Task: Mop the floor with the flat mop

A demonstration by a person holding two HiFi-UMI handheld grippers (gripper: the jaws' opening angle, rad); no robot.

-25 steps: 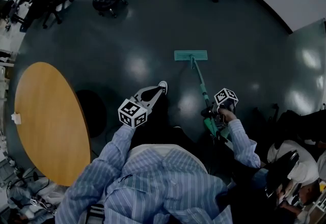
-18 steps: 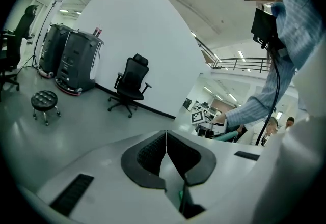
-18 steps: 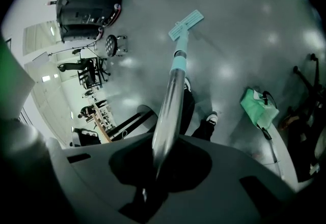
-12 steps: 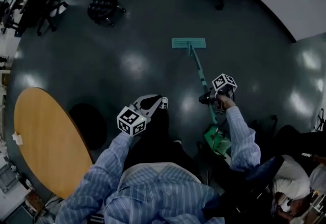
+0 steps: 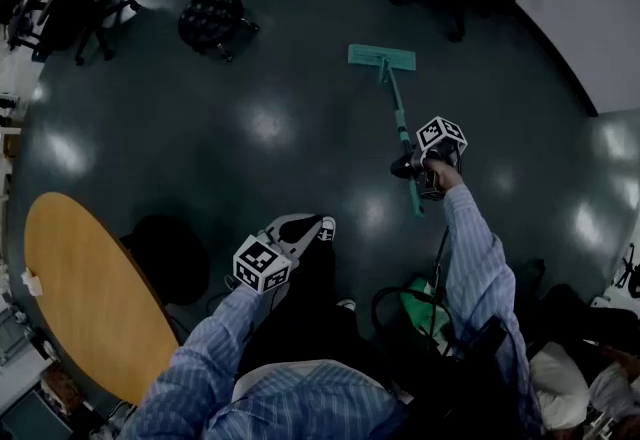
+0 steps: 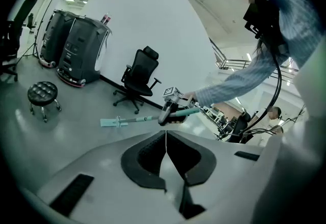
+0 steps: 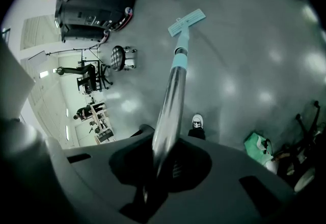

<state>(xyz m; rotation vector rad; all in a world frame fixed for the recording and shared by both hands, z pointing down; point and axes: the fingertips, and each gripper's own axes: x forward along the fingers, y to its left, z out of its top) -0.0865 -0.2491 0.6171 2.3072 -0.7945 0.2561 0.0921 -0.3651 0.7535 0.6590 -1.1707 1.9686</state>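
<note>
The right claw (image 5: 411, 169) was clenched on the silver and teal pole of the flat mop (image 5: 398, 113), gripping it near its upper end. In the right gripper view the shiny pole (image 7: 172, 96) ran straight out from between the two jaws of that claw (image 7: 162, 166), which pressed against it on both sides. The pole slanted down and away from the person to the teal rectangular mop head (image 5: 381, 56), which lay flat on the glossy dark grey floor (image 5: 280, 88), well ahead of the person's feet.

The left claw (image 5: 298, 225) hung low in front of the person's body, apart from the mop. Its jaws were closed against each other with nothing between them (image 6: 166, 150).

A black round stool (image 5: 212, 18) stood on the floor to the left of the mop head. A round wooden bench (image 5: 90, 298) stood at the person's left.
</note>
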